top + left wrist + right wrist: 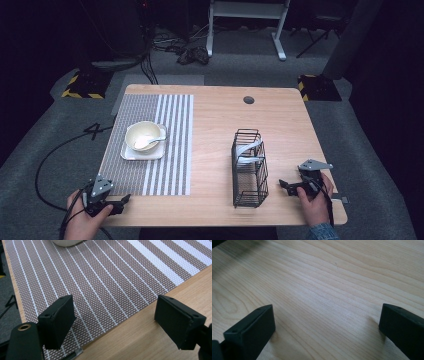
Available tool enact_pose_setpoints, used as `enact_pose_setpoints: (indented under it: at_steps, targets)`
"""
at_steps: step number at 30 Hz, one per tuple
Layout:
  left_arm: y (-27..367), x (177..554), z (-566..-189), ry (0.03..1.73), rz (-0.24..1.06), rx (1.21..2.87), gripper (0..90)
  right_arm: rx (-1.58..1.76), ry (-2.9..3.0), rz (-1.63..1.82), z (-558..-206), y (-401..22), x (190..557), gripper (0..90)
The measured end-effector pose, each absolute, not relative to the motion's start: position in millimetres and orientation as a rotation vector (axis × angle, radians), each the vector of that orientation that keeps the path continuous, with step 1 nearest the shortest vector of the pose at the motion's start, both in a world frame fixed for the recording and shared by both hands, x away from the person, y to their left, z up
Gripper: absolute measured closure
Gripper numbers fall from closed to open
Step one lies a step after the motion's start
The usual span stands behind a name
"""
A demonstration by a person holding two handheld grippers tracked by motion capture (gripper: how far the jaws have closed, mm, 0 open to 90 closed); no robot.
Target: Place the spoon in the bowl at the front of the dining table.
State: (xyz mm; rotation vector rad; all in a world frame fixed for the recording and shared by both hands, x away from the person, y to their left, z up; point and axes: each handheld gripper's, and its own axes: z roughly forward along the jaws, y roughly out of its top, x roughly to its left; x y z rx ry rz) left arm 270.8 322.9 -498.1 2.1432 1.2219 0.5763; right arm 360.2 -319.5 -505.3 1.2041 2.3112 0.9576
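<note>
A pale wooden counter is standing on grey carpet in a dark room, with a white frame and loose cables lying behind its far edge. A striped woven mat is covering the counter's left side, running from near the far edge to the near edge.

The left claw is hovering at the near left corner, over the mat's near edge; its jaws are gaping wide with nothing between them. A white bowl (with a spoon resting in it) is sitting on a square plate farther up the mat, well apart from this claw.

The right claw is resting near the near right corner, jaws likewise spread wide and gripping nothing, just beside a black wire rack.
</note>
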Motion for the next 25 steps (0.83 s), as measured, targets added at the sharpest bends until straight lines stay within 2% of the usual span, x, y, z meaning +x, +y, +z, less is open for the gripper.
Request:
enact_pose_setpoints:
  at_steps: [12,25]
  targets:
    - [325,270,-511,1.236,0.568,2.003,14.9,1.204,2.311,0.958,-505,-320,360,0.2]
    - [323,265,-514,1.259,0.596,1.955,14.7,1.204,2.311,0.958,-505,-320,360,0.2]
